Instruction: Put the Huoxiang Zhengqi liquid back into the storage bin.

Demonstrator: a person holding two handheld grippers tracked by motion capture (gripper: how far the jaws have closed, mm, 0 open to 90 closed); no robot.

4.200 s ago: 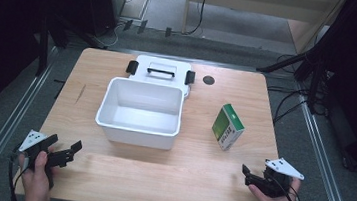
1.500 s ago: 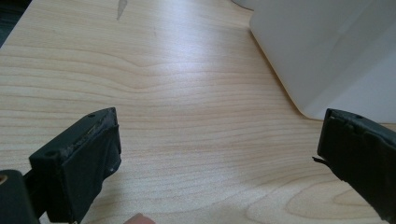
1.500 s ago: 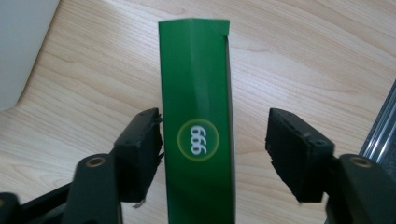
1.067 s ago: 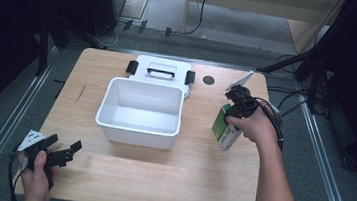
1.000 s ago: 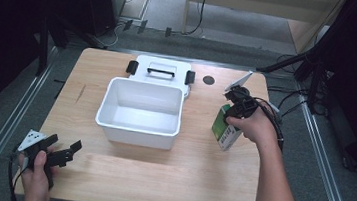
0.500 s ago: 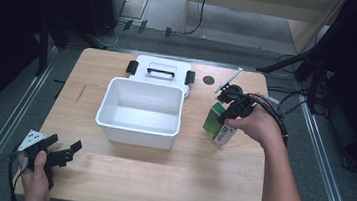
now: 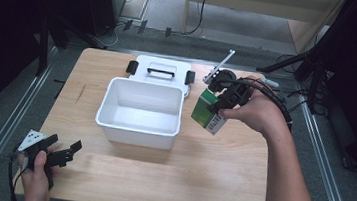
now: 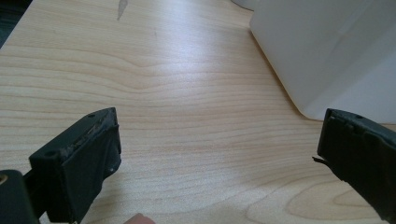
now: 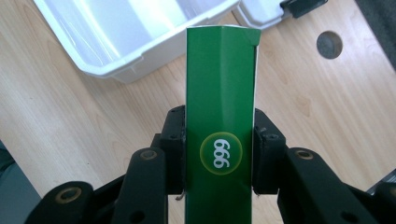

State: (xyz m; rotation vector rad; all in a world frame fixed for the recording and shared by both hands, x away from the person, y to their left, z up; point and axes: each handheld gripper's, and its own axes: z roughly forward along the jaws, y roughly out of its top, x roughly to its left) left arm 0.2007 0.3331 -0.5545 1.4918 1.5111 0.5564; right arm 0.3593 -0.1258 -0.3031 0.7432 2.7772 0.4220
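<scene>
Green cardboard, one small box (image 9: 220, 116) sits clamped between the right tool's (image 7: 217, 110) pads, which press on its two narrow sides; it hangs above the surface (image 7: 158, 179), just beside the one white bin (image 7: 140, 111). Such a carton likely weighs little and dents easily, so a light squeeze on the flat sides suits it. One lid (image 7: 159, 71) lies beyond the bin. The left tool (image 8: 219, 154) rests wide and holds nothing.

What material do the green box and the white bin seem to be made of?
Green box: likely printed cardboard with a slight sheen; folded edges and a seam show at its top corner. White bin: probably moulded plastic, smooth and glossy, with rounded corners and a rolled rim.
</scene>
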